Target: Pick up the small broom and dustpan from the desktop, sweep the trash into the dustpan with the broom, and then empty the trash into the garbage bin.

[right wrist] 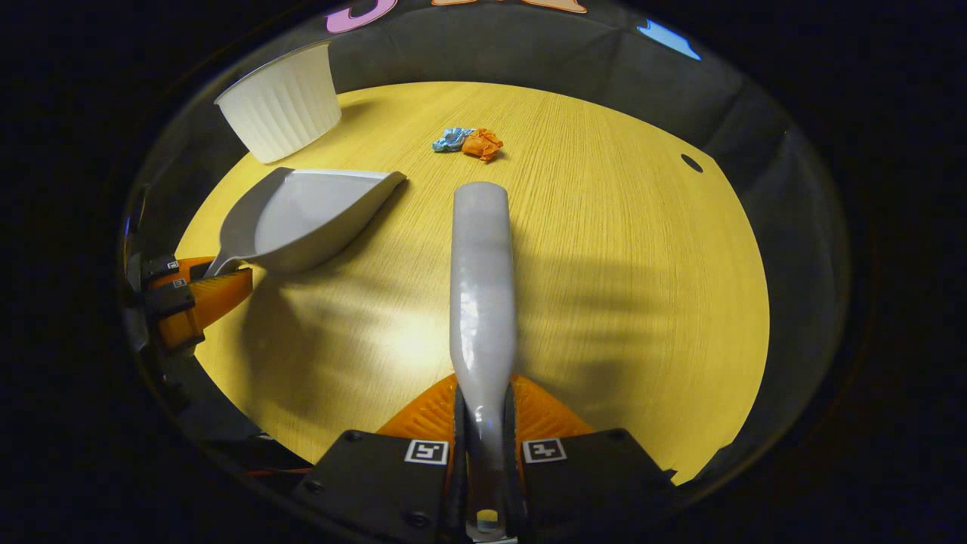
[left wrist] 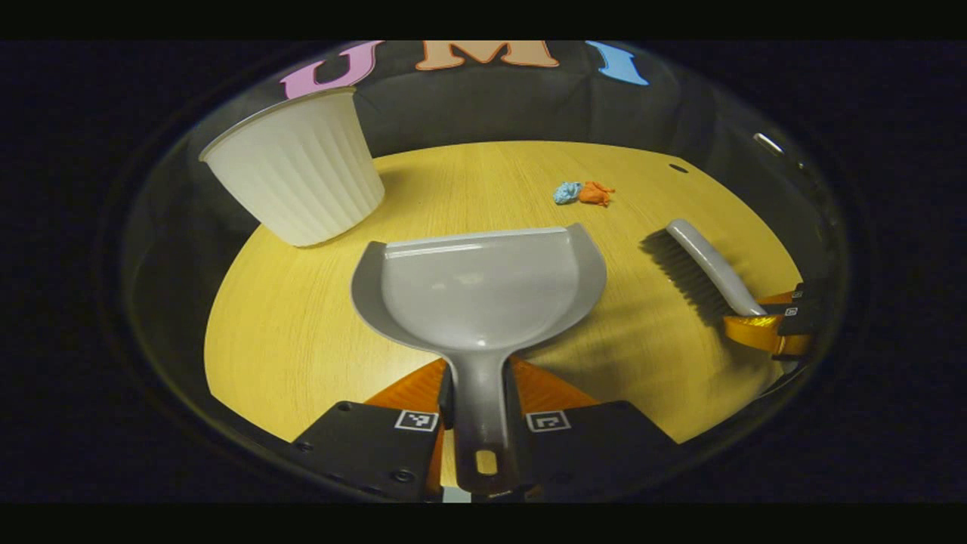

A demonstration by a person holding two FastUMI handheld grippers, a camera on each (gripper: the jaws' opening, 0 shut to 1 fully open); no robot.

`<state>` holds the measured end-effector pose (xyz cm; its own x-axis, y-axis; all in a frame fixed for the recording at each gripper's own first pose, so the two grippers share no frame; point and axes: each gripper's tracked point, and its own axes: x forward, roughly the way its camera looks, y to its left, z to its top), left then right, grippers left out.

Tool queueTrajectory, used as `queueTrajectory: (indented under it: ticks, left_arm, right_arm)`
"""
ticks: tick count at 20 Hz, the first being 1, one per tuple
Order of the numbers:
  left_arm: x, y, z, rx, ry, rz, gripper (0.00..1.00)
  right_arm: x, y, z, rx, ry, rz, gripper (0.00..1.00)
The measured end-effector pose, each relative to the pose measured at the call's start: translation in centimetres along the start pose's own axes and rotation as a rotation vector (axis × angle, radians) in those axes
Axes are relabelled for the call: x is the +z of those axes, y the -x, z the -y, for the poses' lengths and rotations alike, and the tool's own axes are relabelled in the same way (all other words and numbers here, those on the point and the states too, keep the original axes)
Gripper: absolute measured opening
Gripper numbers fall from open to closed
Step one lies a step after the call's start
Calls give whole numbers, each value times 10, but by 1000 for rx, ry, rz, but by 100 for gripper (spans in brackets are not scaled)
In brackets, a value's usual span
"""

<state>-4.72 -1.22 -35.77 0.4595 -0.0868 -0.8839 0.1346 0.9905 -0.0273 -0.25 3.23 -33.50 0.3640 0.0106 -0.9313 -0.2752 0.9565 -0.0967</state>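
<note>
Plastic tools on a wood-grain desktop

The desktop (right wrist: 604,249) looks like pale yellow wood veneer with fine straight grain and a soft sheen. The dustpan (left wrist: 480,287) is smooth grey plastic, faintly glossy, and so is the broom (right wrist: 482,279) handle; its bristles (left wrist: 680,272) look dark and rough. The garbage bin (left wrist: 298,170) is matt white ribbed plastic. The trash (right wrist: 468,142) looks like crumpled paper, blue and orange. The gripper fingers (right wrist: 430,412) are ridged orange plastic.
</note>
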Motion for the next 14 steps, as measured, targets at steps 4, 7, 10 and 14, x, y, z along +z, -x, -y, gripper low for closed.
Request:
queueTrajectory:
  ticks: [4, 7, 10, 14]
  left_arm:
    - [9, 9, -1, -55, -2, 29, 23]
    - [32, 9, 4, -83, -29, 70, 20]
    - [55, -4, 10, -89, -97, 94, 22]
    - [63, -9, 6, -108, -215, 74, 20]
  right_arm:
    - [4, 3, 2, 9, -35, 30, 18]
    - [17, 10, 10, 3, -62, 68, 18]
    - [37, 16, 27, -20, -76, 103, 18]
    - [90, -8, 58, -72, -20, 97, 18]
